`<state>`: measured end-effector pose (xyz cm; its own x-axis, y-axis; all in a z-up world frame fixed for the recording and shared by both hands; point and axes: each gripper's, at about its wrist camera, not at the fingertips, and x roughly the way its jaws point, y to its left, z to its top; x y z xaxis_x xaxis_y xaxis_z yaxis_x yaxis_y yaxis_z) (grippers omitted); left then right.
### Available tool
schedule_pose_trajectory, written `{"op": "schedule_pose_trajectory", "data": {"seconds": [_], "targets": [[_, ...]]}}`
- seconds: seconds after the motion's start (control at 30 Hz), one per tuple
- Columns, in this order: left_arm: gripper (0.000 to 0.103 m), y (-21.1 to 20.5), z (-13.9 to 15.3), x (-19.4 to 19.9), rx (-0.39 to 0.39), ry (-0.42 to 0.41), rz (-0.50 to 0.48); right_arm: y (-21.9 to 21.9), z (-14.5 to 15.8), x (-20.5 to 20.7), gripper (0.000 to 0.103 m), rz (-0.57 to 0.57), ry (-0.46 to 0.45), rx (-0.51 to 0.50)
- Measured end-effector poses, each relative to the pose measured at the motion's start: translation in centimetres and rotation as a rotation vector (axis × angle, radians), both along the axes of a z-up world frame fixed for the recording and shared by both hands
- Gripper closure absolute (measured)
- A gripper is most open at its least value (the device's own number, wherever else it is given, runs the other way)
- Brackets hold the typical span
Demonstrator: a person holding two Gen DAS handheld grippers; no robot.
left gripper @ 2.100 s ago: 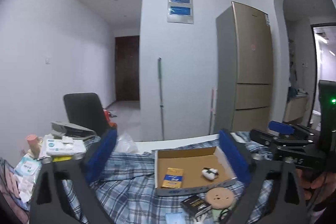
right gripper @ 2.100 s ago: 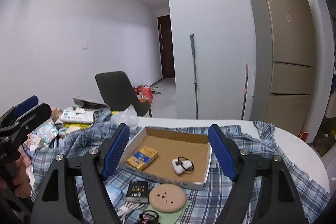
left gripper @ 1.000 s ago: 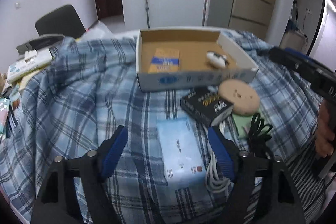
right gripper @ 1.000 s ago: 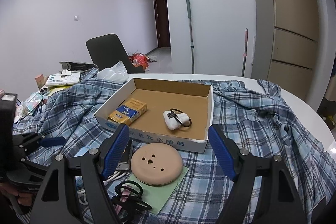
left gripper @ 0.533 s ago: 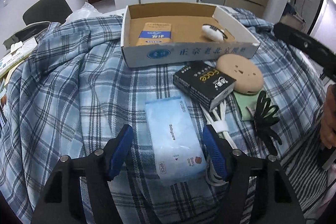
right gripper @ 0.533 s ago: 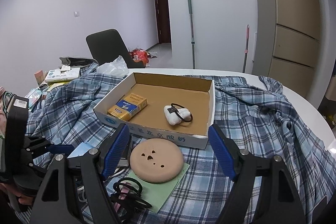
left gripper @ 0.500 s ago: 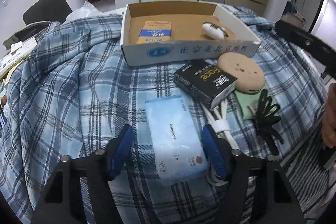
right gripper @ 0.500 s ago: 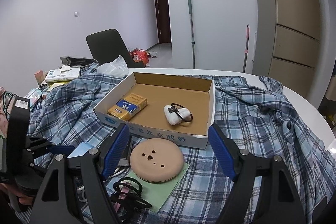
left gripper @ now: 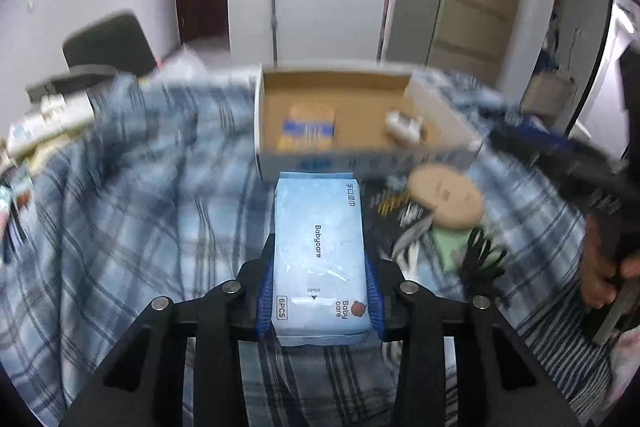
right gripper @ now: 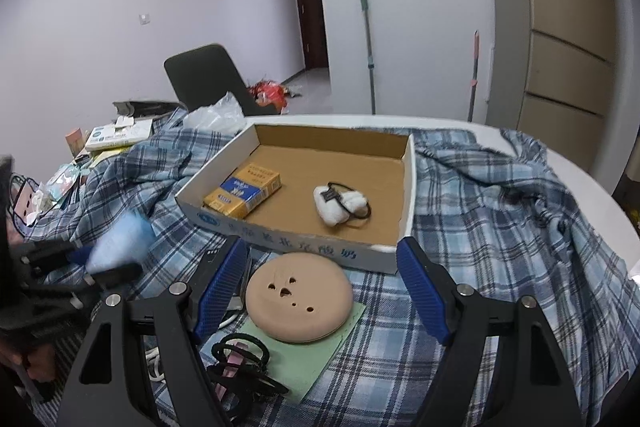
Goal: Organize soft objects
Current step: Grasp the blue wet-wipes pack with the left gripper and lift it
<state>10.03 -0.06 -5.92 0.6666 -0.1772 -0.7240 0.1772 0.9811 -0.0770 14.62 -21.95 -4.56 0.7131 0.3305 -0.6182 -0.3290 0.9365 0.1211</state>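
A light blue pack of Babycare wipes [left gripper: 320, 251] sits between the blue pads of my left gripper [left gripper: 319, 279]. The jaws are closing and both pads press its sides; it hangs above the plaid cloth, in front of the cardboard box [left gripper: 360, 163]. The right wrist view shows the same pack [right gripper: 120, 243] blurred at the left. My right gripper [right gripper: 320, 251] stands open above a round tan pad [right gripper: 298, 301], with nothing between its fingers. Inside the box [right gripper: 280, 235] lie a yellow-and-blue carton [right gripper: 242, 193] and a white soft lump [right gripper: 340, 207] with a black hair tie around it.
A blue plaid shirt [right gripper: 500, 227] covers the table. The tan pad rests on a green cloth [right gripper: 320, 355], with black hair ties [right gripper: 240, 367] and a white cable beside it. Clutter is stacked at the far left, a black chair [right gripper: 208, 75] behind. A hand [left gripper: 600, 267] holds the other gripper.
My left gripper has closed on the wipes pack and lifted it off the cloth toward the box. The right gripper has kept still and open.
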Motion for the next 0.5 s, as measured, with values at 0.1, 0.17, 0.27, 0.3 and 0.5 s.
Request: {"op": "schedule_pose_trajectory", "data": {"seconds": [0.1, 0.17, 0.27, 0.3, 0.5], "targets": [[0.063, -0.5, 1.8, -0.4, 0.002, -0.101, -0.006, 0.1, -0.7, 0.5, 0.026, 0.008, 0.038, 0.000], [0.063, -1.4, 2.7, -0.4, 0.004, -0.177, -0.032, 0.2, -1.2, 0.8, 0.026, 0.005, 0.065, -0.007], [0.063, -2.6, 3.6, -0.2, 0.016, -0.252, -0.068, 0.2, -1.8, 1.2, 0.029, 0.000, 0.089, -0.012], [0.063, -2.8, 3.8, -0.1, 0.013, -0.272, -0.071, 0.3, -2.0, 1.3, 0.031, 0.003, 0.097, -0.013], [0.063, -1.8, 4.7, 1.1, -0.053, -0.398, 0.018, 0.7, -3.3, 1.9, 0.035, 0.015, 0.141, -0.036]]}}
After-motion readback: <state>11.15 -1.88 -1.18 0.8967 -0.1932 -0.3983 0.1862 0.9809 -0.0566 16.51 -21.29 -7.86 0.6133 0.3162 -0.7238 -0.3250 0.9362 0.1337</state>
